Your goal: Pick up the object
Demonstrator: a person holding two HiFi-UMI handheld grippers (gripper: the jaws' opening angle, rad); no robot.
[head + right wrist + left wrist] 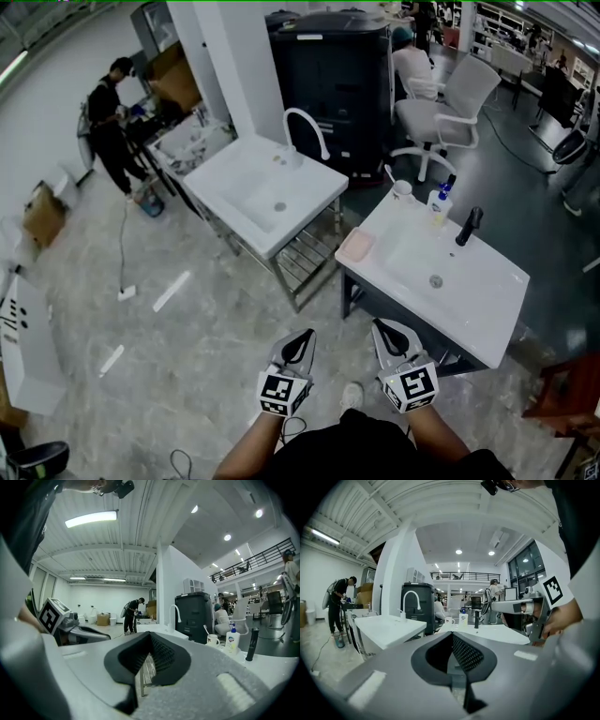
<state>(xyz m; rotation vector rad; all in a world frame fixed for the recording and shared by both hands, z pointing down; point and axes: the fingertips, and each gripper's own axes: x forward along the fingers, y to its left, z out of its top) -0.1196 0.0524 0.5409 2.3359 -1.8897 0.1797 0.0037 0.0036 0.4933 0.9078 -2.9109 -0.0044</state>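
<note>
Both grippers hang side by side above the floor in front of a white sink basin (469, 295). In the head view the left gripper (305, 335) and the right gripper (382, 326) each have their jaws together with nothing between them. On the basin's far rim stand a pink soap dish (355, 246), a white cup (402, 190) with a toothbrush, a soap bottle (439, 204) and a black faucet (468, 226). The left gripper (452, 634) looks toward the cup (449, 620) and bottle (463, 619). The right gripper (150, 634) has the cup (213, 640) far to its right.
A second white sink (262, 192) with a white faucet (307, 127) stands to the left on a metal frame. Behind are a black cabinet (328, 75) and a white office chair (445, 108). A person (112, 122) works at the far left. A red stool (572, 389) is at the right.
</note>
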